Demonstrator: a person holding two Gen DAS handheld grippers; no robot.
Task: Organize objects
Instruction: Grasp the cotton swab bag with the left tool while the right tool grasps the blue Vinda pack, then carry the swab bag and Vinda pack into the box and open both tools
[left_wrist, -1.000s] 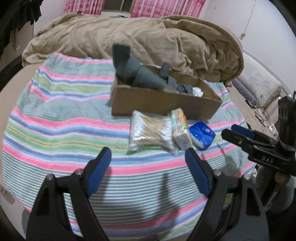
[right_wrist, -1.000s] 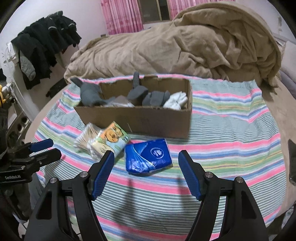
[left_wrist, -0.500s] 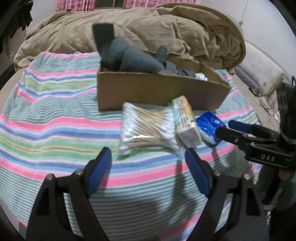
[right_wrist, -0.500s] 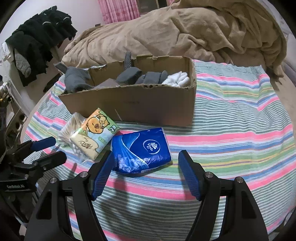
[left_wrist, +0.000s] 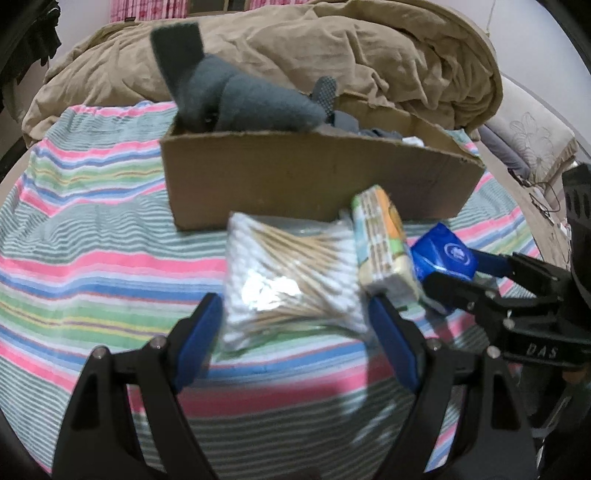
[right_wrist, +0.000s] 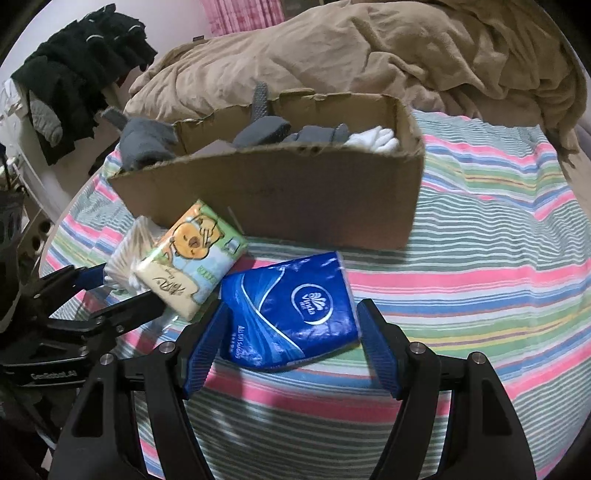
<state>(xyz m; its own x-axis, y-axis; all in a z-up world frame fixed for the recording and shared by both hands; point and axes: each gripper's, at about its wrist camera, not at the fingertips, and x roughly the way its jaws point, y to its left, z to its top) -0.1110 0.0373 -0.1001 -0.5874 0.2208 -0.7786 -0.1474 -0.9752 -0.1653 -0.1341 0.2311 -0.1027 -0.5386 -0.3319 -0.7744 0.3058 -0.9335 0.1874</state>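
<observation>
A clear bag of cotton swabs (left_wrist: 291, 280) lies on the striped bedspread, its near end between the open jaws of my left gripper (left_wrist: 295, 332). A cartoon-printed tissue pack (left_wrist: 384, 247) leans beside it; it also shows in the right wrist view (right_wrist: 192, 258). A blue tissue pack (right_wrist: 291, 314) lies between the open jaws of my right gripper (right_wrist: 288, 347); it also shows in the left wrist view (left_wrist: 443, 254). Behind them stands a cardboard box (right_wrist: 288, 192) holding grey socks (left_wrist: 236, 99) and a white item (right_wrist: 376, 140).
The striped bedspread (right_wrist: 480, 258) covers the bed. A rumpled tan duvet (left_wrist: 332, 55) lies behind the box. Dark clothes (right_wrist: 77, 74) hang at the far left. A pillow (left_wrist: 532, 133) sits at the right edge.
Both grippers have moved forward. The swab bag now sits between the left jaws and the blue pack between the right jaws. Both stayed open.
</observation>
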